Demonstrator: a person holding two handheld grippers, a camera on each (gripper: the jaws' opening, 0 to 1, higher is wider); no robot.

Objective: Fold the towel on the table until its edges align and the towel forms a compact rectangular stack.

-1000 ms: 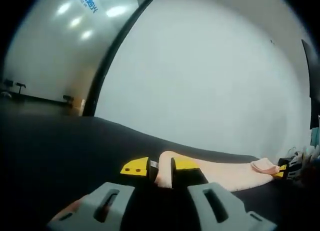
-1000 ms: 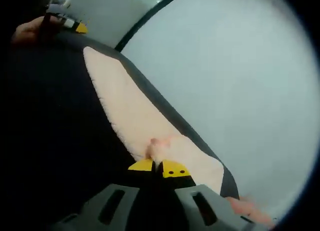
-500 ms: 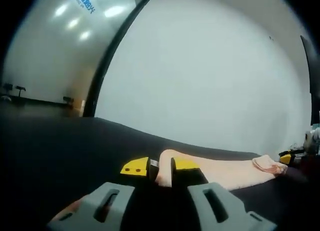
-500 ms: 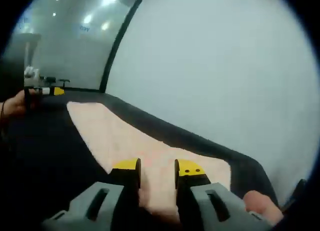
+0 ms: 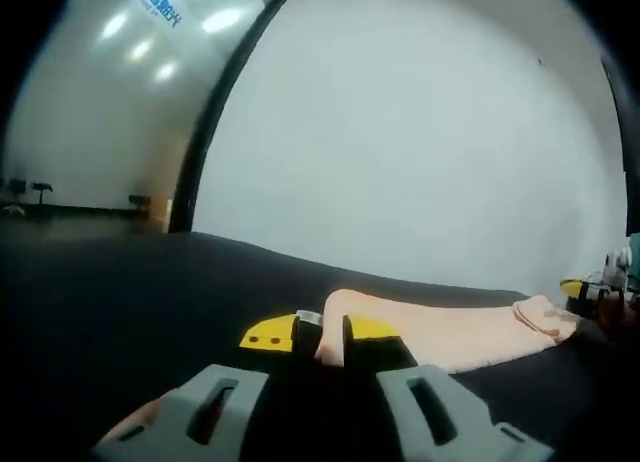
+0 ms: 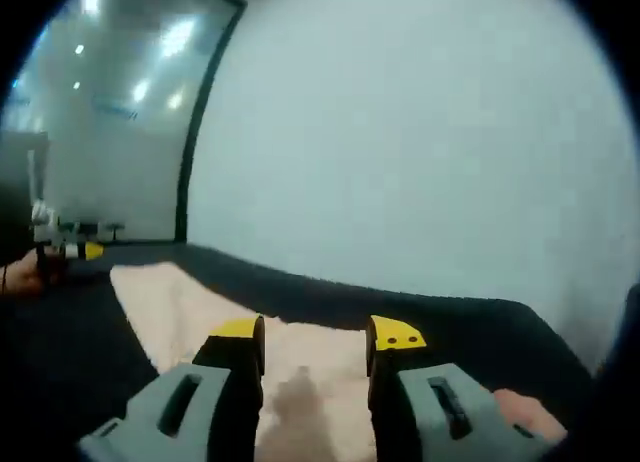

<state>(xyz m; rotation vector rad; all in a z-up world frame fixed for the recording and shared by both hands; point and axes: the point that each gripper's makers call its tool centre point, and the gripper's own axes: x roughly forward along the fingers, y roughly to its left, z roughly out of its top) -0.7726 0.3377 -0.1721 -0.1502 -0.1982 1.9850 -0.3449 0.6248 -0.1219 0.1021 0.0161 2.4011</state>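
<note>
On the black table [image 5: 120, 282], a pale pink terry towel [image 5: 450, 332] lies as a long narrow strip, running from one gripper to the other. Judged from that shape, at least one lengthwise fold is in; the strip is not yet a compact rectangle, so shorter cross-folds look to be left.

Left gripper [image 5: 321, 335]: yellow-tipped jaws pinched tight on the near end of the towel, cloth bulging up between the tips. The strip leads away from it toward the right gripper [image 5: 590, 294], small at the far end, just beside a rumpled corner.

Right gripper view: the right gripper [image 6: 312, 337] stands with jaws spread, nothing between them. The towel [image 6: 190, 307] lies flat beneath and ahead of the tips; touching or just above, cannot tell. The left gripper [image 6: 62, 250] sits at the strip's far end.

Behind the table, a plain white wall [image 5: 420, 152].
</note>
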